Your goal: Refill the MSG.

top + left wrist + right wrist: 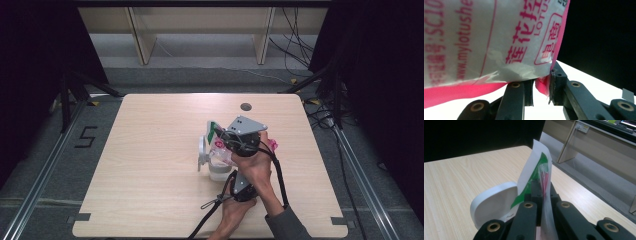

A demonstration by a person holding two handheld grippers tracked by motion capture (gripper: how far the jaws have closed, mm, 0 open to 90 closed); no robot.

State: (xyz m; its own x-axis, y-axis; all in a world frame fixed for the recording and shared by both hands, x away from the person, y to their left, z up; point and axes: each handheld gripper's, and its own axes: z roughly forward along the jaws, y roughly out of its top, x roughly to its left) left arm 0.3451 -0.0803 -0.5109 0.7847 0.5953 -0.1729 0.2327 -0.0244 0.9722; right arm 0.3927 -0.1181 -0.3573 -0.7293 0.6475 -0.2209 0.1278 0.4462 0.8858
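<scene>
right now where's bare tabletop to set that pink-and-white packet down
The table's whole left half is bare, as is the far strip around the round grommet hole. It is crowded right of centre, where both grippers pinch the packet beside the white container.

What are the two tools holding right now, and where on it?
The left tool pinches the pink bottom corner of the printed plastic pack. The right tool clamps a thin film edge beside a green-and-white label.
</scene>
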